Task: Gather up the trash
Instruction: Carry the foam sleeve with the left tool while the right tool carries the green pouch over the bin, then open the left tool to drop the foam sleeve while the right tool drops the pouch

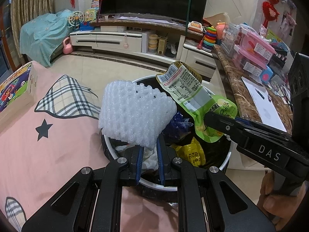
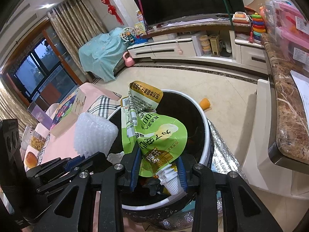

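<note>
A white foam fruit net (image 1: pixel 135 114), a squashed mesh sleeve, hung above the left rim of a round black-lined trash bin with a white rim (image 1: pixel 226 160). Beside it, a crumpled green and yellow plastic drink pouch (image 2: pixel 152 133) with a white ribbed spout stood tilted over the bin's opening. Inside lay a yellow wrapper (image 1: pixel 193 152), blue crumpled plastic (image 1: pixel 179 123) and white paper.

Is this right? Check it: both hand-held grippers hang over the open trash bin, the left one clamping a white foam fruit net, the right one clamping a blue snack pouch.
One detail is wrong: the pouch in the right hand-held gripper is green, not blue, as the right wrist view shows. The rest holds: the left hand-held gripper clamps the white foam fruit net, and both hang over the open trash bin.
</note>
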### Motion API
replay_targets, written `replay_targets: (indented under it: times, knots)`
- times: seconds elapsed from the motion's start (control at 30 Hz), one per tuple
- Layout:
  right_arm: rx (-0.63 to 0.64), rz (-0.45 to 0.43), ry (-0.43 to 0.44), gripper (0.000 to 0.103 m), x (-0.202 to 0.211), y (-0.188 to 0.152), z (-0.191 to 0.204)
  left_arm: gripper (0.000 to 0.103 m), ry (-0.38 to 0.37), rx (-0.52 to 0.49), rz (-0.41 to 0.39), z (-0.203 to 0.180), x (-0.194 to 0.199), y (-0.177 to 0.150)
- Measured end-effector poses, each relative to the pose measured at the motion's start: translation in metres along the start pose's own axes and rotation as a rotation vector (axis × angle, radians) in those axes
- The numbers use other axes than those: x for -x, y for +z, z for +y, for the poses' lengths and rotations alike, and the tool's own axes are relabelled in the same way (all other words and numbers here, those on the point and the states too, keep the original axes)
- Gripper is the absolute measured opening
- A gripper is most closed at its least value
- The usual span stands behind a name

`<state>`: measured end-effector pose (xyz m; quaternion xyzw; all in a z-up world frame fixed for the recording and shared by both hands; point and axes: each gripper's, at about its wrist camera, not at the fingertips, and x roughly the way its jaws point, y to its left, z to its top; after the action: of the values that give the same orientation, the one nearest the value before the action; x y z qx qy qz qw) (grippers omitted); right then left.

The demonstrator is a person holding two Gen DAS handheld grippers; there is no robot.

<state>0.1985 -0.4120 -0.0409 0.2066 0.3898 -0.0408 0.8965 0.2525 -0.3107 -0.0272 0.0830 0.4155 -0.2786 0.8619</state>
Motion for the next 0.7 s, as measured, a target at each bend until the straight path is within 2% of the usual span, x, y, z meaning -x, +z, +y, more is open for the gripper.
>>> replay_targets:
  times: [0.27,0.37,0.43,0.5,0.7]
  knots:
    - [-0.003,0.007,-0.005,0.037,-0.003,0.001,0.0,0.014,0.006,-0.004,0.008,0.001,-0.001,0.0]
    - [-0.006,0.008,-0.002,0.037,-0.003,0.002,0.0,0.021,0.009,-0.007,0.005,0.0,0.001,0.0]
    - [-0.002,0.012,-0.001,0.04,-0.003,0.003,0.0,0.034,0.015,-0.007,-0.002,0.0,0.003,0.0]
    - [-0.002,0.007,0.001,0.044,-0.001,0.003,0.001,0.038,0.02,-0.008,-0.014,0.001,0.007,-0.002]
    - [-0.024,-0.015,0.011,0.046,0.011,-0.002,-0.001,0.043,0.031,0.005,-0.028,0.009,0.021,-0.016]
